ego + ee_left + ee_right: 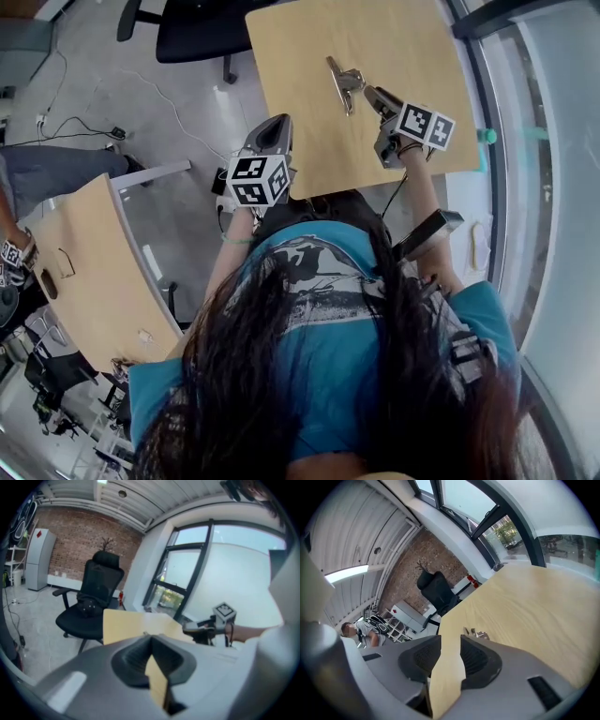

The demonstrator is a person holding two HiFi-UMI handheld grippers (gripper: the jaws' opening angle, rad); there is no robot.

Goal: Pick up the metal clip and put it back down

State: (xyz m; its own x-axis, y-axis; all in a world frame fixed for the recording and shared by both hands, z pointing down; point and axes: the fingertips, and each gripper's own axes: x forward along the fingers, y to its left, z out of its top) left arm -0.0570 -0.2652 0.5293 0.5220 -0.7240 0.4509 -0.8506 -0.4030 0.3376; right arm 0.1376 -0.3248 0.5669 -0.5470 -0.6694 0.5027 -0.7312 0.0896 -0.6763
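The metal clip [344, 84] lies on the light wooden table [412, 47], near its middle. My right gripper [372, 94] hovers just right of the clip, jaws pointing at it. In the right gripper view the clip [476, 633] sits just beyond the fingertips of the right gripper [451, 641], whose jaws stand apart with only bare table [525, 606] between them. My left gripper [272, 127] hangs off the table's near-left corner, away from the clip. In its own view the left gripper [151, 639] has its fingertips touching and holds nothing.
A black office chair [192, 28] stands past the table's far left corner. A second wooden table [94, 272] is at my left, with a seated person's legs [56, 169] and floor cables beyond it. A glass wall [553, 187] runs along the right.
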